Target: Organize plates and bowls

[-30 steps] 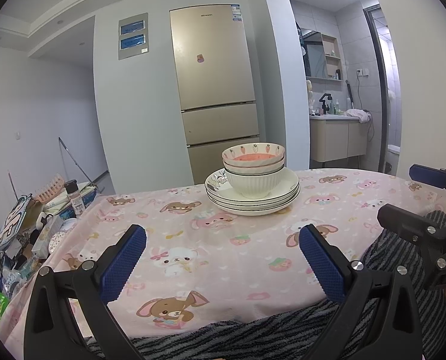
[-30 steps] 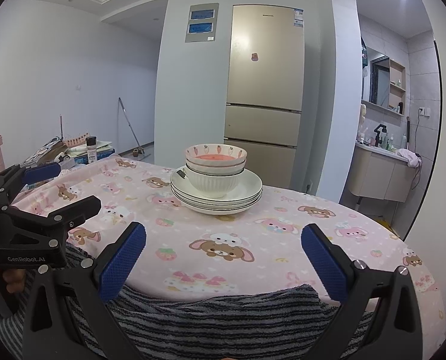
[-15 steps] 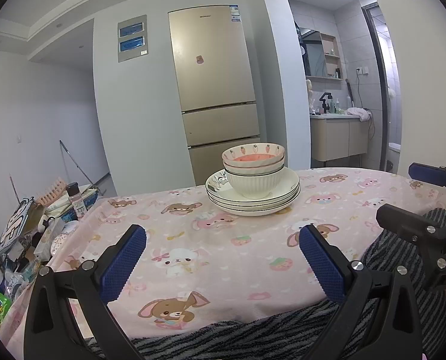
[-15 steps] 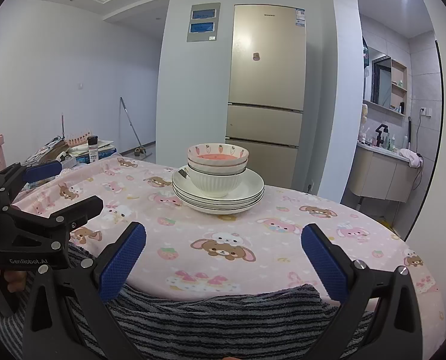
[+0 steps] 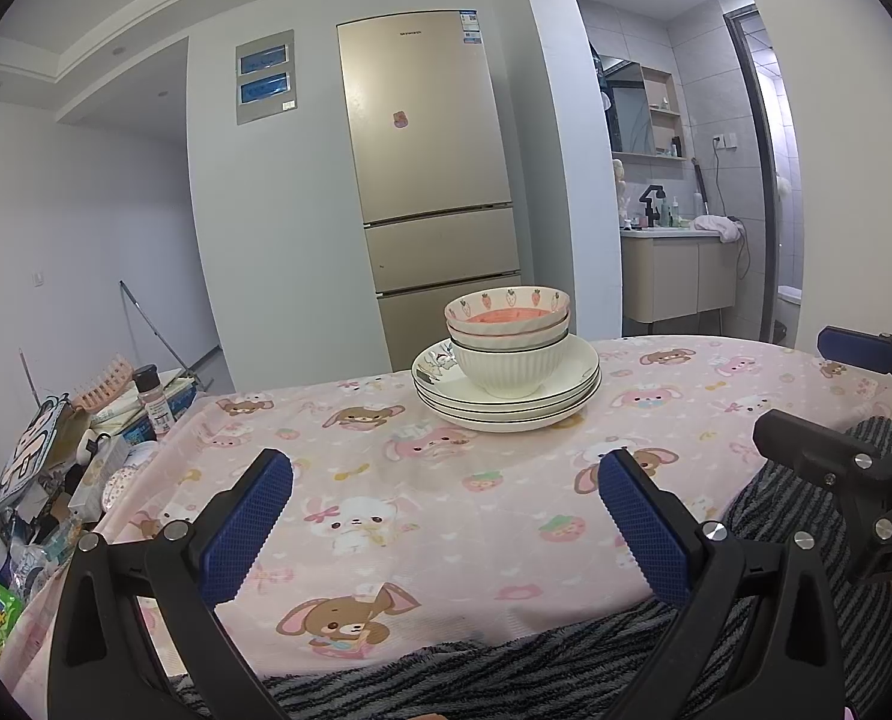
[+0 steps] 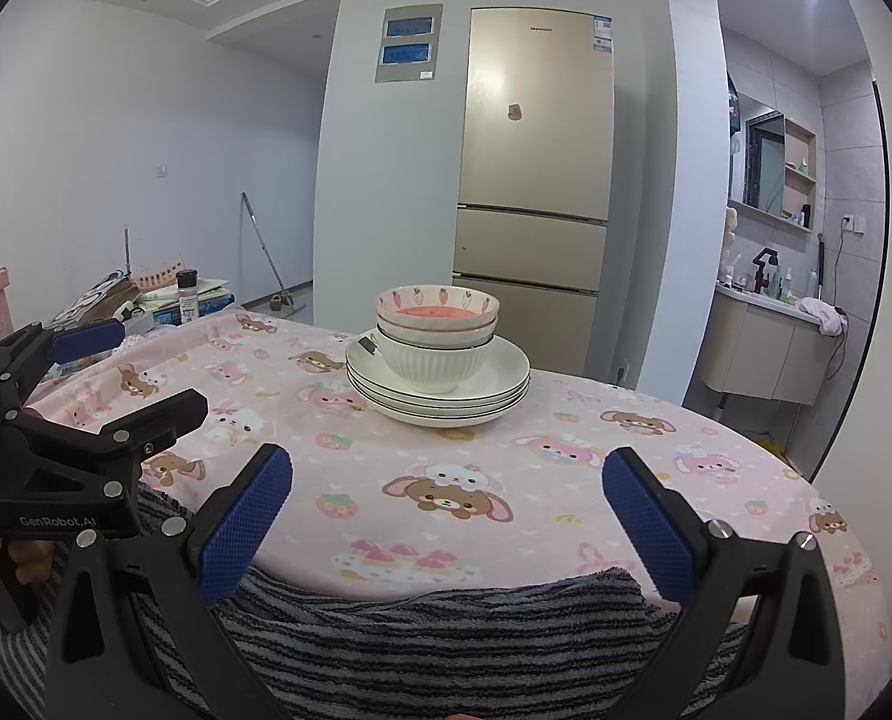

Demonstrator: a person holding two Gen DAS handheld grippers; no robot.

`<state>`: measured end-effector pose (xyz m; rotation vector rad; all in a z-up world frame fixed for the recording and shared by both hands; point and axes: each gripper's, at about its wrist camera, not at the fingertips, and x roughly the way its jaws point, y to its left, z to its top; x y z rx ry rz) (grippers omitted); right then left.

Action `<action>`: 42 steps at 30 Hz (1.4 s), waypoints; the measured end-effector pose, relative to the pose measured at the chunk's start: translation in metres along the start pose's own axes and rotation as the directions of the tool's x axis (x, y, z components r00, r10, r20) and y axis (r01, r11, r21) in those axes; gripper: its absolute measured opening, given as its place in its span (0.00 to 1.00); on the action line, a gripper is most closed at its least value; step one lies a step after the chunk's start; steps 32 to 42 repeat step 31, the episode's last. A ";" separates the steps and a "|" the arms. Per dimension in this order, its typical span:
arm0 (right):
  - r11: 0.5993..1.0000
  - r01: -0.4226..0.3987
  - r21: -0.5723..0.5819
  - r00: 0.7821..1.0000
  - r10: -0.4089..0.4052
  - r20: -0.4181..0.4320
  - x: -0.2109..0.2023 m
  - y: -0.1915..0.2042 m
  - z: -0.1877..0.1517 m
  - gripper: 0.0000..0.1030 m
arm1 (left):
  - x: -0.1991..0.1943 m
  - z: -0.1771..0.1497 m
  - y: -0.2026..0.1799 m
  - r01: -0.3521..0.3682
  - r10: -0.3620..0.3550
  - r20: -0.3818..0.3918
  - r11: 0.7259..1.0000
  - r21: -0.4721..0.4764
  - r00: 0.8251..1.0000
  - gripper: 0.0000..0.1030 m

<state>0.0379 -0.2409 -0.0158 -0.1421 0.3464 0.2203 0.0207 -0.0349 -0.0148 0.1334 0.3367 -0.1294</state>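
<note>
Almost nothing has been moved since the earlier frames: only a slight drift of both views is noticed, and the crockery has been left where it stood. The left claw (image 5: 446,516) is held wide apart and empty above the table's near edge, just beside the right claw (image 6: 446,510), equally wide and empty; each is seen at the margin of the other's view. Both are pointed at the stack, well apart from it. The plates (image 6: 440,399) are piled at the far edge of the table (image 6: 566,480), with the bowls (image 6: 437,330) nested on top, largest lowest, presumably so the pile is kept steady. The organizing is judged essentially done.
</note>
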 end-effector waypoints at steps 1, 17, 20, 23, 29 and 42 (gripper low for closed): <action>1.000 0.000 0.001 1.000 0.000 0.002 -0.001 0.000 0.000 1.00 | 0.000 0.000 0.000 0.000 0.000 0.000 1.000 0.000 1.000 1.00; 1.000 0.000 -0.004 1.000 0.000 0.009 -0.003 0.002 0.000 1.00 | 0.000 0.001 0.004 -0.005 0.005 0.013 1.000 0.001 1.000 1.00; 1.000 -0.001 -0.005 1.000 0.001 0.007 -0.003 0.002 -0.001 1.00 | 0.001 0.001 0.004 -0.004 0.004 0.012 1.000 0.001 1.000 1.00; 1.000 -0.001 -0.004 1.000 0.001 0.007 -0.003 0.002 -0.001 1.00 | 0.001 0.001 0.004 -0.004 0.004 0.013 1.000 0.001 1.000 1.00; 1.000 -0.001 -0.005 1.000 0.001 0.007 -0.003 0.002 0.000 1.00 | 0.001 0.001 0.004 -0.005 0.005 0.013 1.000 0.002 1.000 1.00; 1.000 -0.001 -0.005 1.000 0.001 0.006 -0.003 0.002 0.000 1.00 | 0.002 0.002 0.005 -0.005 0.005 0.011 1.000 0.002 1.000 1.00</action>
